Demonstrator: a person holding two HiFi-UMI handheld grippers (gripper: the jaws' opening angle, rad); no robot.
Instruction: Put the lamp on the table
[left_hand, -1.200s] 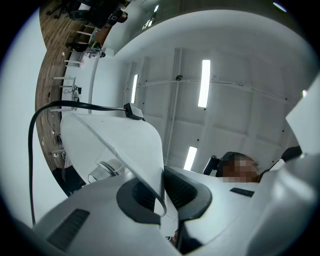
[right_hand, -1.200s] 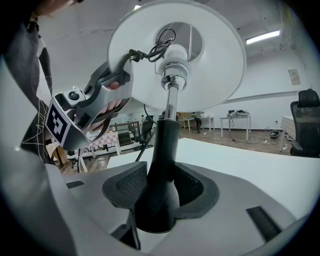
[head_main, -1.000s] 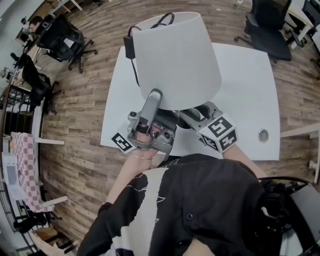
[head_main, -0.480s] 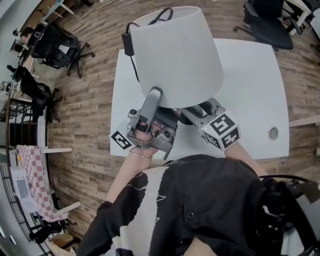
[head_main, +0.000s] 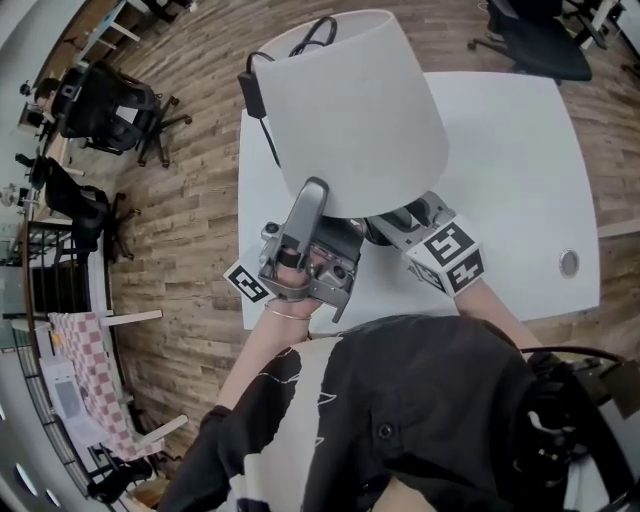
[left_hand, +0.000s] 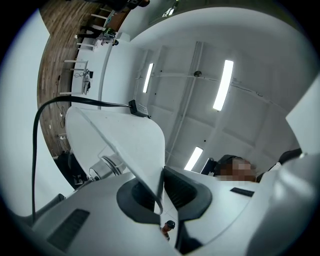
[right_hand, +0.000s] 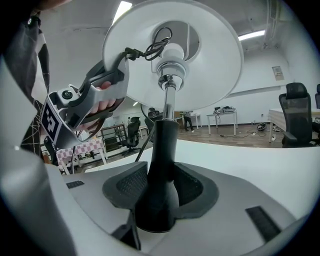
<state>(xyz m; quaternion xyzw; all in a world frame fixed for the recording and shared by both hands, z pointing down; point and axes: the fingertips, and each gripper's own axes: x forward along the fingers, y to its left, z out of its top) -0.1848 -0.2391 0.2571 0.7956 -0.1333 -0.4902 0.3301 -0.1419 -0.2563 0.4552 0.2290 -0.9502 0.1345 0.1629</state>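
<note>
— Fingers (left_hand: 186, 192) of the left gripper (head_main: 311, 195): holding what?
— Pinched narrow on the thin rim of the white shade (head_main: 350, 110) of the lamp (right_hand: 167, 100).
— And the right gripper (right_hand: 160, 187)?
— Its fingers (right_hand: 192, 187) stand wider, clamped on the black base (right_hand: 162, 160). Lamp is held tilted over the left half of the white bench (head_main: 520, 180), cord (head_main: 318, 35) looped at the shade's top

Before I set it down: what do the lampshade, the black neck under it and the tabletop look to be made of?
The lampshade: thin matte white sheet, probably fabric over plastic; its edge looks paper-thin in the left gripper view. The black neck: smooth and faintly glossy, likely moulded plastic or painted metal. The rod above it: shiny, chrome-like metal. The tabletop: flat matte white, probably laminate.
</note>
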